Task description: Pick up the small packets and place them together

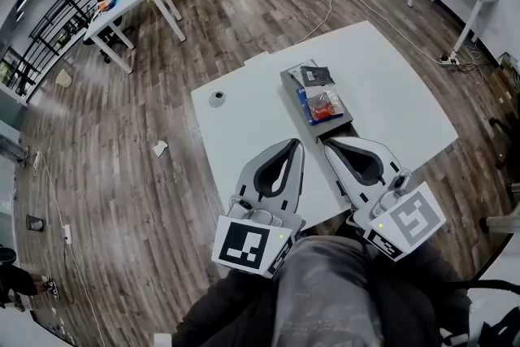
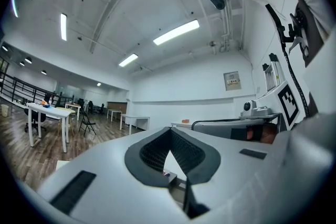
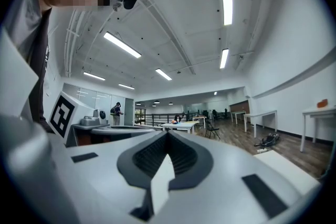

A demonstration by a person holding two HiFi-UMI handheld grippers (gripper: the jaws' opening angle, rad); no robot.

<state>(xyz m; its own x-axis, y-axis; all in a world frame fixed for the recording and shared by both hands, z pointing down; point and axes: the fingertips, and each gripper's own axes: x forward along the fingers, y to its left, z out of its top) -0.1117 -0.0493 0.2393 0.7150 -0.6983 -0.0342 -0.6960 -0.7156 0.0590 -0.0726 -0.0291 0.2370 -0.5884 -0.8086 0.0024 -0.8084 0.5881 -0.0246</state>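
The grey-and-white left gripper (image 1: 293,145) and right gripper (image 1: 329,143) are hovering, jaws together and empty, over the white square table (image 1: 244,119), just short of the grey tray (image 1: 337,124) where small red and dark packets (image 1: 325,105) are lying.

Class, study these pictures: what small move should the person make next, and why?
Probably open the right hand-held gripper and ease it forward toward the red packet. It and the left hand-held gripper are both shut and empty, short of the tray that holds the packet.
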